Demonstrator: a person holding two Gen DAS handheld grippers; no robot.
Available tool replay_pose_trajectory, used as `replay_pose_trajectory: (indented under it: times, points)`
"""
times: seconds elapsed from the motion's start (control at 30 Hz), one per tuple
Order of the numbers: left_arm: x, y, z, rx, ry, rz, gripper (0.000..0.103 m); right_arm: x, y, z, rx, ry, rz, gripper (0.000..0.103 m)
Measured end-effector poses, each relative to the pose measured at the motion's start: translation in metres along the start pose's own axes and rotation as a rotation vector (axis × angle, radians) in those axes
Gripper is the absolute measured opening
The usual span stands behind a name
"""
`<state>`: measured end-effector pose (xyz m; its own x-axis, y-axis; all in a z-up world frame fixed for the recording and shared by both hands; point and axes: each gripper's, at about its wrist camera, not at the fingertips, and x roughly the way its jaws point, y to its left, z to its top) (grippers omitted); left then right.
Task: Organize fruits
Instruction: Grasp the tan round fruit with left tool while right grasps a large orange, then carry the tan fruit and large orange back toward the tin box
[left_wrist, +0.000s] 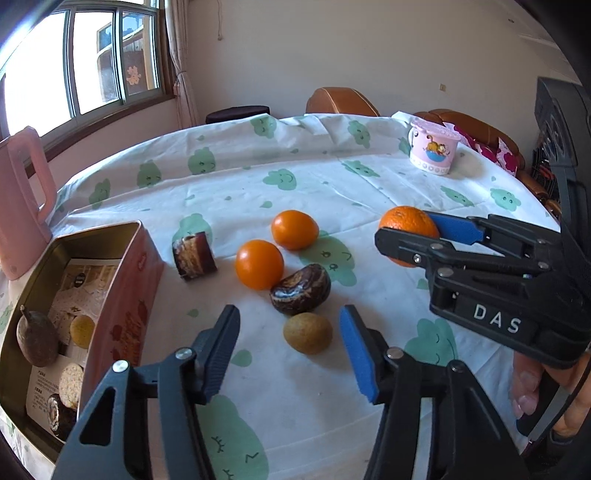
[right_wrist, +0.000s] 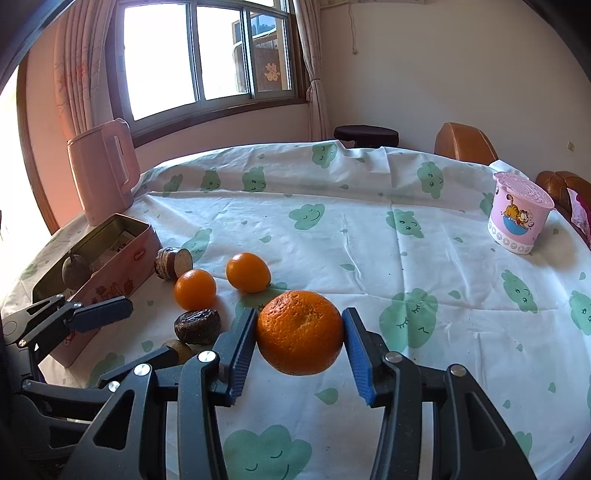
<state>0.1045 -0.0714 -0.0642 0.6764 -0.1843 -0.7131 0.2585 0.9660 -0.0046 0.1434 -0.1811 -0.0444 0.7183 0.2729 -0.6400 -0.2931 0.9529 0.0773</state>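
The big orange (right_wrist: 300, 331) sits pinched between the right gripper's (right_wrist: 300, 338) pads, apparently lifted just off the tablecloth (right_wrist: 369, 240) (its underside is hard to read). At ten o'clock lie two smaller oranges (right_wrist: 195, 289) and the open tin (right_wrist: 110, 266). The left gripper (left_wrist: 290, 354) hangs wide apart, empty, over a small brown fruit (left_wrist: 307, 333); on such shallow contact the round orange could roll free and knock the loose fruit.

The left gripper (left_wrist: 290, 354) hangs jaws apart above a yellow-green fruit (left_wrist: 307, 333); the right gripper (left_wrist: 408, 236) clamps an orange (left_wrist: 406, 221).
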Motion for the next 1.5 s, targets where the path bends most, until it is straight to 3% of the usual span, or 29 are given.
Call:
replay_pose_trajectory:
  times: [0.17, 0.53, 0.9, 1.5]
  points:
    - [0.012, -0.004, 0.000, 0.009, 0.063, -0.027, 0.032, 0.005, 0.004, 0.001, -0.019, 0.018, 0.006, 0.049]
    - [-0.003, 0.004, -0.001, -0.029, -0.017, 0.003, 0.031, -0.002, 0.000, -0.001, -0.004, -0.019, 0.085, 0.049]
    - [-0.020, 0.009, -0.001, -0.046, -0.111, 0.065, 0.031, -0.010, 0.008, -0.002, -0.048, -0.061, 0.093, 0.049]
    - [-0.033, 0.012, -0.004, -0.073, -0.180, 0.091, 0.031, -0.025, 0.013, -0.005, -0.072, -0.131, 0.089, 0.049]
